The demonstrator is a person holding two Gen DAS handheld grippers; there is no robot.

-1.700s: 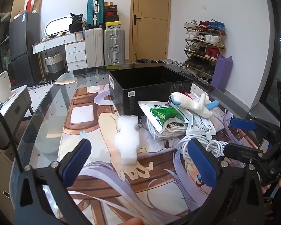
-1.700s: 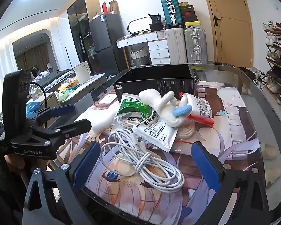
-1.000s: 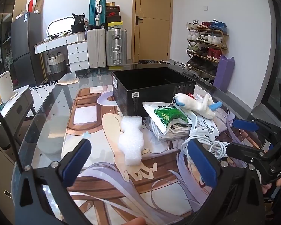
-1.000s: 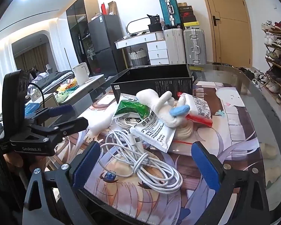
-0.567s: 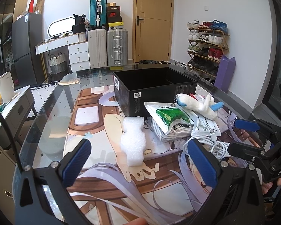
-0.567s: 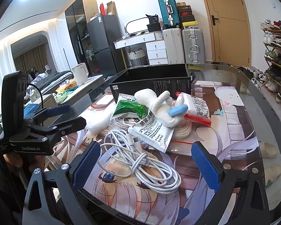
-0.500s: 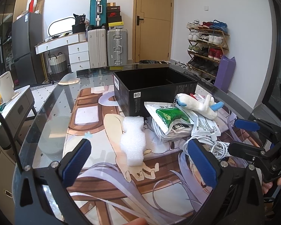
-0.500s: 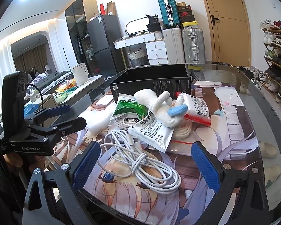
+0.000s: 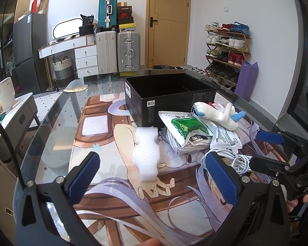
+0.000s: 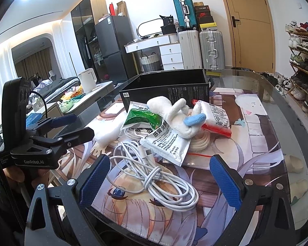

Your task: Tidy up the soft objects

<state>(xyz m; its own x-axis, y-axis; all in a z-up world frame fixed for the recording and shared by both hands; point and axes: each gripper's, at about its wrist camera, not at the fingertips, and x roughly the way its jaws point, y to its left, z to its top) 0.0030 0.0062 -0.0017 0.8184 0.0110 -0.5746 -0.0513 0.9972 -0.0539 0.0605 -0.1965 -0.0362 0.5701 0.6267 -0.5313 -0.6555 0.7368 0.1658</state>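
A white foam block [image 9: 146,153] lies on the printed mat, straight ahead of my open left gripper [image 9: 154,176]. Right of it sits a pile: a green-and-white sachet [image 9: 186,126], a white plush toy with blue tips [image 9: 215,113] [image 10: 178,119], a white printed packet [image 10: 166,143] and a red-edged packet [image 10: 215,119]. A coiled white cable [image 10: 160,176] lies just in front of my open right gripper [image 10: 160,182]. Behind the pile stands an open black box [image 9: 168,96] [image 10: 166,90]. Neither gripper holds anything.
The glass table [image 9: 51,127] has a curved edge at left and right. A rope coil [image 10: 199,142] lies under the plush. Suitcases [image 9: 117,49], a white drawer unit and a shoe rack [image 9: 225,53] stand beyond. A hand holds each gripper's handle.
Both grippers have drifted slightly; the pile and foam sit a little differently in view. Nothing was taken hold of and both stay open.
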